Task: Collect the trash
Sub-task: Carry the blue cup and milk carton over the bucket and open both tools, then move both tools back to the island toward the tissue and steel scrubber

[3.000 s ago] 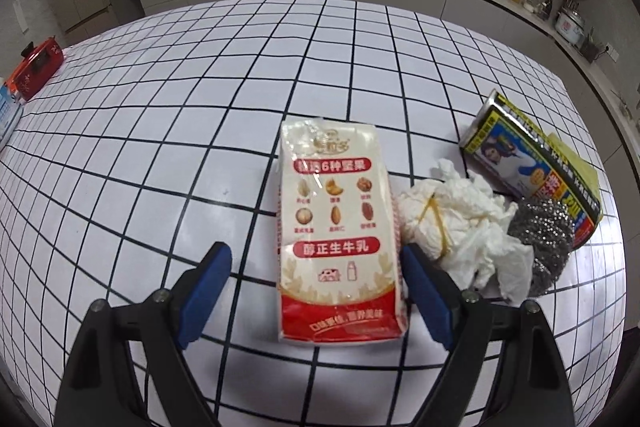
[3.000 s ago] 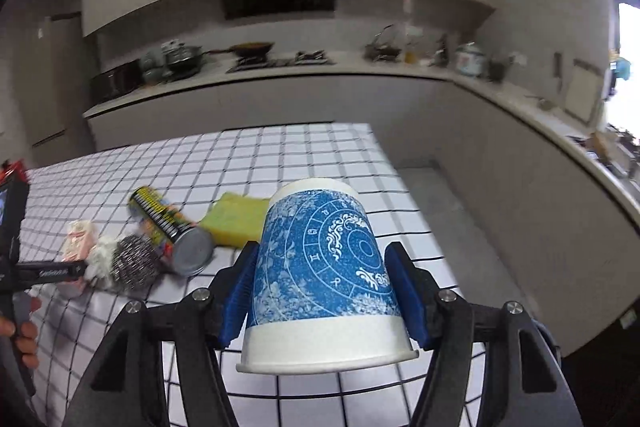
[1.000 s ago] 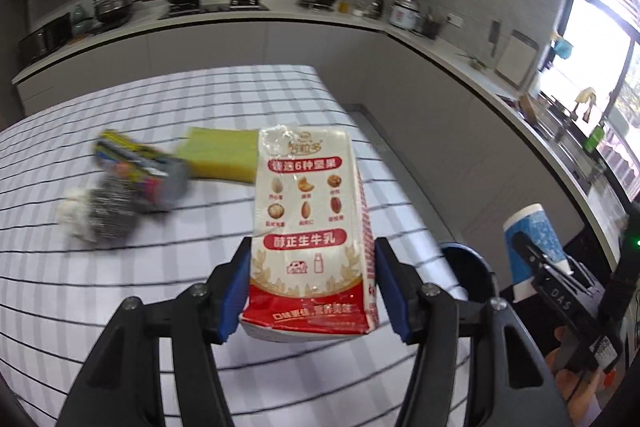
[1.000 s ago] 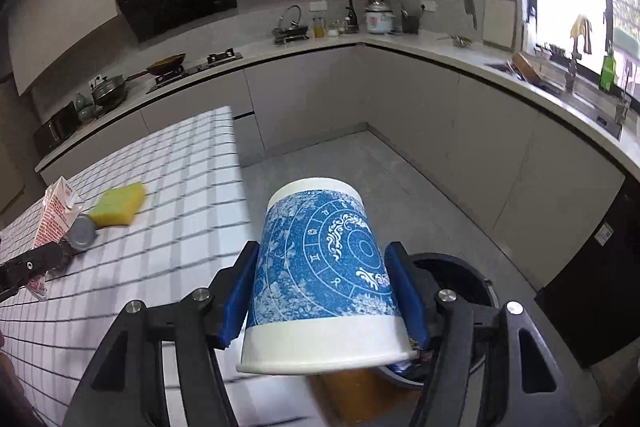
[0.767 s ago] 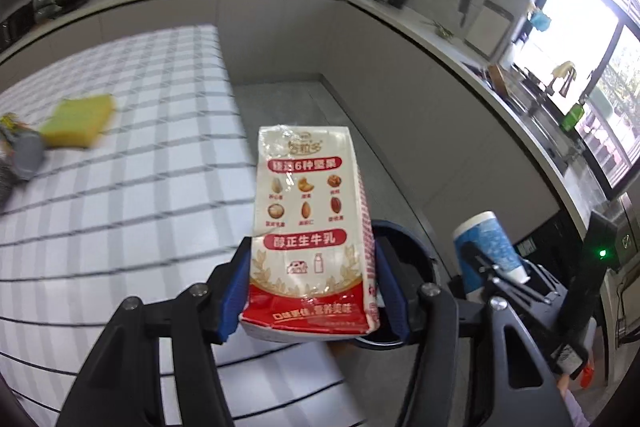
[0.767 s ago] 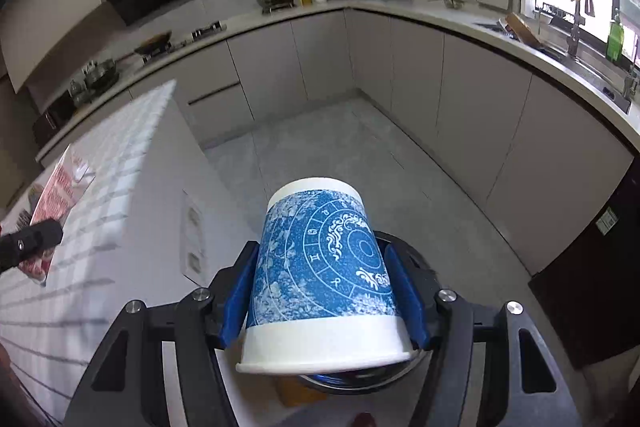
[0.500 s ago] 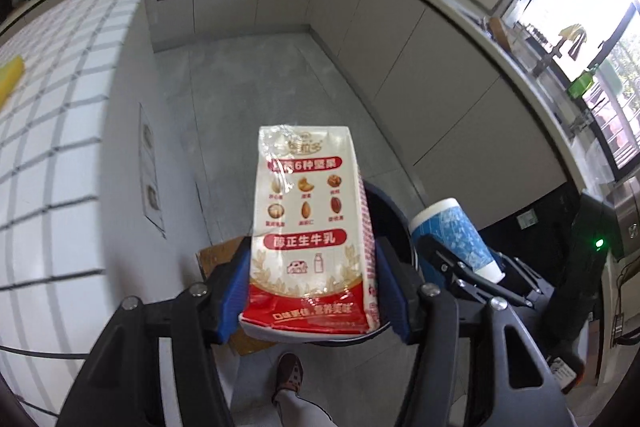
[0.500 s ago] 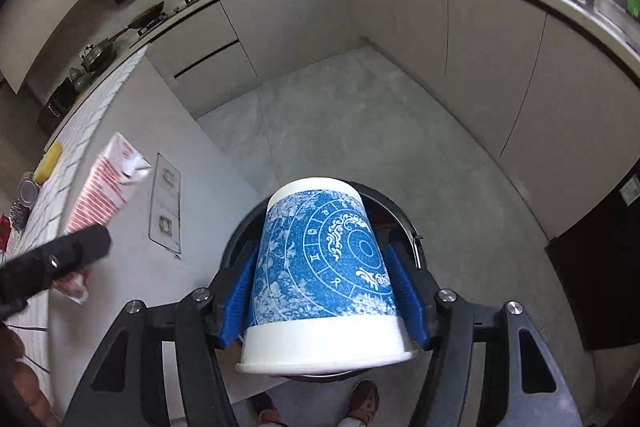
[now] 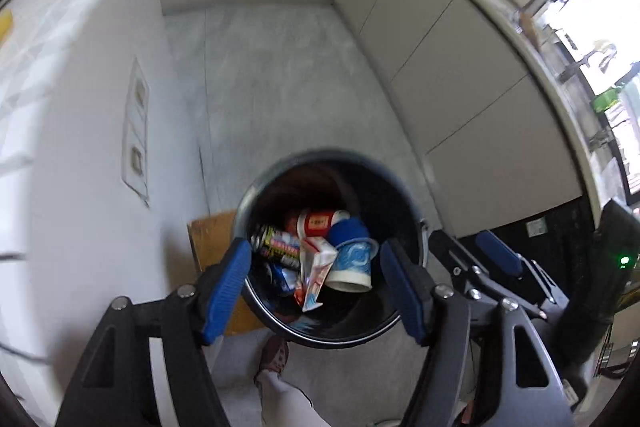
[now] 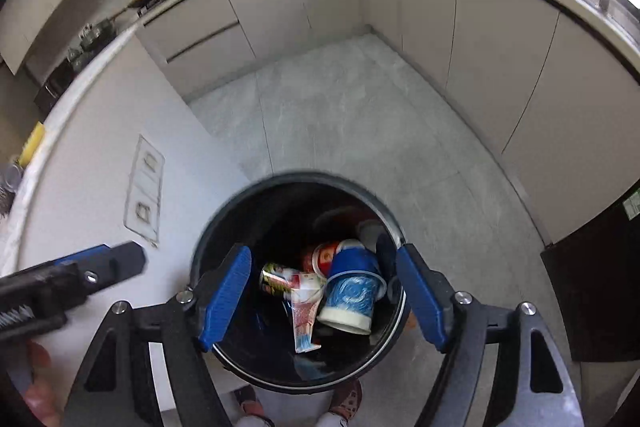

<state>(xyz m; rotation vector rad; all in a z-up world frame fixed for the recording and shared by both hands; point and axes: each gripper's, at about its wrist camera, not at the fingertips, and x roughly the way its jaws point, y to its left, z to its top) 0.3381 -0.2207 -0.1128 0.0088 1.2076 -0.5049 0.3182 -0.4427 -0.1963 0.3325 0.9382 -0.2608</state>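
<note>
A round black trash bin [image 9: 394, 183] stands on the floor right below both grippers; it also shows in the right wrist view [image 10: 224, 215]. Inside lie the blue patterned paper cup [image 9: 354, 261] [image 10: 352, 293] and the red and white milk carton [image 9: 316, 273] [image 10: 304, 311], among a can and other trash. My left gripper [image 9: 316, 285] is open and empty above the bin. My right gripper [image 10: 324, 297] is open and empty above the bin; it also shows at the right of the left wrist view [image 9: 480, 259].
The white side of the kitchen island [image 10: 100, 147] with wall sockets stands left of the bin. A brown cardboard piece [image 9: 208, 239] lies by the bin. Grey floor [image 10: 360, 123] and beige cabinets [image 10: 500, 67] lie beyond. The person's shoes [image 10: 248, 397] are below.
Both grippers have opened over the bin. The milk carton has dropped from the left one and the blue cup from the right one; both now lie inside the bin.
</note>
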